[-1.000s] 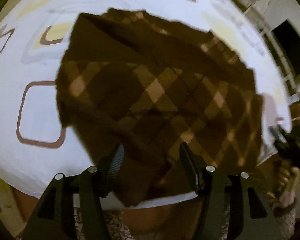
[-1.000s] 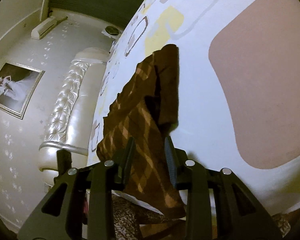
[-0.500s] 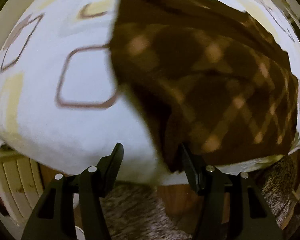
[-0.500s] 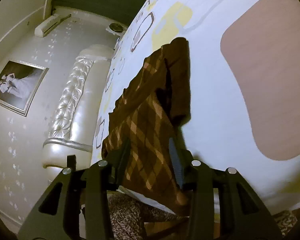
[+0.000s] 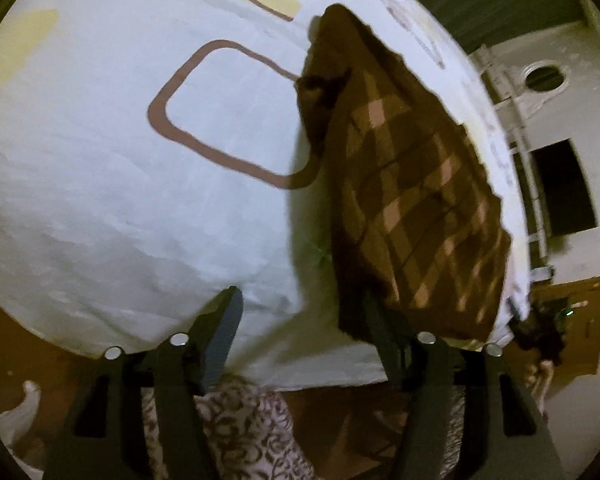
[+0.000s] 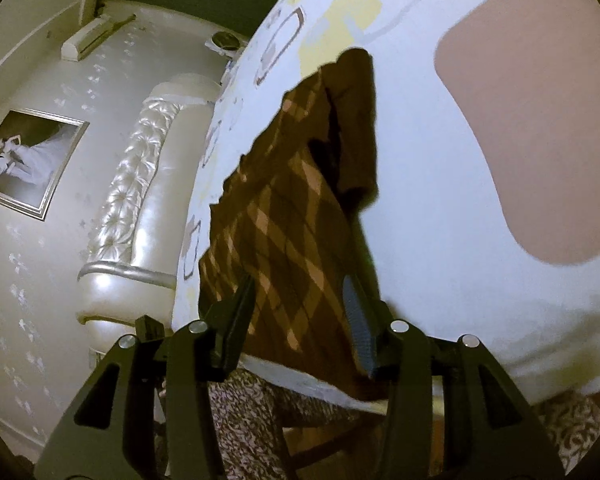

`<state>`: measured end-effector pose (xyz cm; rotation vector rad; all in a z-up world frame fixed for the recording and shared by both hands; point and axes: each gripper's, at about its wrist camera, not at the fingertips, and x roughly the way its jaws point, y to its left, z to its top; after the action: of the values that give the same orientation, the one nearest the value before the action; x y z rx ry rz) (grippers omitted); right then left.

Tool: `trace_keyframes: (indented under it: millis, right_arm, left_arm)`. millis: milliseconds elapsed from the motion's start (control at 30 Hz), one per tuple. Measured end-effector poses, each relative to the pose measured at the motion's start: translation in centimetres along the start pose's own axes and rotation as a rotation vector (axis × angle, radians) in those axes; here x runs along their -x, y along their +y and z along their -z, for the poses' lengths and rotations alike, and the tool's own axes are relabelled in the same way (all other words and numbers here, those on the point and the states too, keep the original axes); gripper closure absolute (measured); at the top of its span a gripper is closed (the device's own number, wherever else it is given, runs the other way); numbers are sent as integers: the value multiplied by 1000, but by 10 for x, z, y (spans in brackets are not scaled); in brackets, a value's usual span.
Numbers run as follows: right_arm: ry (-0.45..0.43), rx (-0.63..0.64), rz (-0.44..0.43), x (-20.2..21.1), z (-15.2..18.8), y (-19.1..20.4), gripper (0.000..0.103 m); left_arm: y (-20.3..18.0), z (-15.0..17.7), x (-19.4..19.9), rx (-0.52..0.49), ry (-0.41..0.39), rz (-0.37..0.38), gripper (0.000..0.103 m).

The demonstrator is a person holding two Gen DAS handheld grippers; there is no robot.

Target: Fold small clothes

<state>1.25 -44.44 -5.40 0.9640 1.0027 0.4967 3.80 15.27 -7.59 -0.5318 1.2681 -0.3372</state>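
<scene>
A brown plaid garment (image 5: pixel 412 200) lies folded on the white patterned bed sheet (image 5: pixel 120 200), its near corner hanging at the bed's edge. My left gripper (image 5: pixel 300 320) is to the left of it. Its jaws are opening over bare sheet, and the cloth's corner lies just beside the right finger (image 5: pixel 376 320). In the right wrist view the same garment (image 6: pixel 292 216) runs away from me. My right gripper (image 6: pixel 298 312) straddles its near end with jaws opening, and the pads stand clear of the cloth. The right gripper (image 5: pixel 540 328) and its hand also show in the left wrist view.
The bed's near edge (image 6: pixel 320 384) runs just in front of both grippers, with a patterned rug (image 5: pixel 252 432) on a wooden floor below. A cream tufted headboard (image 6: pixel 140 200) and a framed picture (image 6: pixel 24 164) stand at the left. A large tan patch (image 6: pixel 540 140) marks the sheet.
My left gripper has swung left off the garment, which now sits to the right of its jaws. The right gripper's jaws have widened around the cloth's near end.
</scene>
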Motion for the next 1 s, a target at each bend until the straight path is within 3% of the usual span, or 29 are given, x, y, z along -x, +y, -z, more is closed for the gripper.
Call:
trace_keyframes:
  millis: [233,367,500,667,767,900,1000]
  right_arm:
    - [33,-6,43,1,18,-6,58]
    - [34,-3,48,1,22,-7,58]
    - [35,0,54,2,24,-6,58]
    - [35,-6,54,4,26,-5,58]
    - [40,-8,58,3,28,-6,58]
    - [54,0,58,0,31,-5,58]
    - [56,-5,58,0,32,-6,58]
  left_arm:
    - [-1,4,6,48,-44,271,36]
    - [0,11,10,13,-69,285,33]
    - [6,10,6,7,-76,248,33]
    - [19,15,-10,3,26,273,33]
    - [20,20,-15,-9,46,278,33]
    - [35,17,-16,91,40,365,33]
    - [38,21,-15,111,29,382,35]
